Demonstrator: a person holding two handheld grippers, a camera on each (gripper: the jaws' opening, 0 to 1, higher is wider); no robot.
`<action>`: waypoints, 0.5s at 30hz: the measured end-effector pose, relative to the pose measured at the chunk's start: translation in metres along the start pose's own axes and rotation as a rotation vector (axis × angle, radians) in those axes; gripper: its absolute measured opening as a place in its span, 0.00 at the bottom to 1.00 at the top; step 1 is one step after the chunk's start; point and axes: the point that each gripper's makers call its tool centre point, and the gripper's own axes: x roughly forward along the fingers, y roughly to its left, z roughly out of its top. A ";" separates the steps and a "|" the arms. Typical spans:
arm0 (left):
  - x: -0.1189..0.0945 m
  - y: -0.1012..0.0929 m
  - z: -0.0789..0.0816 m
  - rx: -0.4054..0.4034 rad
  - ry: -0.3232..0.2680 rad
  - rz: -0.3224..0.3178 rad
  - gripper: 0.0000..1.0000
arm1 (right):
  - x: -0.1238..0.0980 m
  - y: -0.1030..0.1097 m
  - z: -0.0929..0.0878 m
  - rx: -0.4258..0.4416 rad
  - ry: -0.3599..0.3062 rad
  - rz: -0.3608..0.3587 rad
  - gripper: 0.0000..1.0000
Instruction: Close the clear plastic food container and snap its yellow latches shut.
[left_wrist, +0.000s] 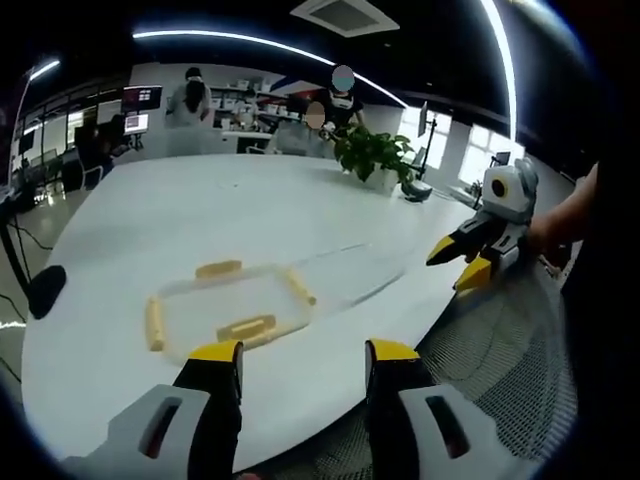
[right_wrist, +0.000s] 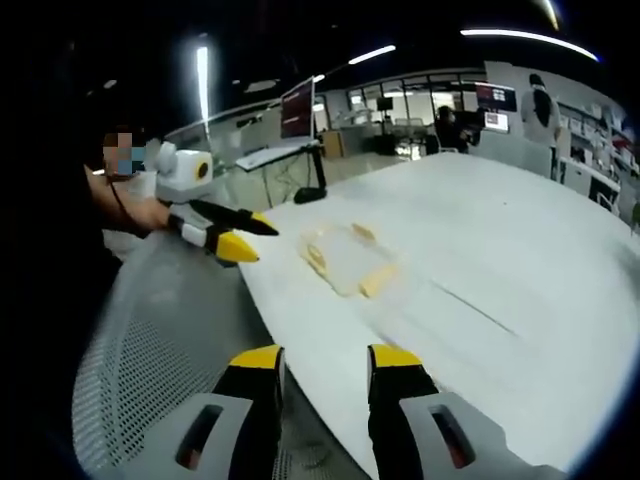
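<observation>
Clear plastic and yellow marked the food container, which lay on the white table near its front edge, its four yellow latches splayed outward. Beside it lay a faint clear sheet, probably the lid, though the blur made that uncertain. The task looked unstarted: neither tool touched anything. The left gripper hovered just short of the container, jaws parted and empty. The right gripper hung back over a mesh chair back off the table's edge, jaws likewise apart and holding nothing, pointed toward the container. The next move likely called for one gripper to seat the lid squarely while the other steadied the base, before pressing each latch down.
</observation>
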 end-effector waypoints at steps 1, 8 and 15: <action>0.000 0.001 0.000 -0.005 0.001 -0.002 0.48 | 0.000 0.000 0.001 0.001 -0.001 0.000 0.31; 0.007 0.006 0.001 -0.021 0.024 -0.016 0.47 | 0.004 -0.002 0.019 0.009 -0.038 0.005 0.31; 0.008 0.009 0.007 0.036 0.042 -0.043 0.47 | 0.019 -0.001 0.029 0.016 -0.043 0.024 0.35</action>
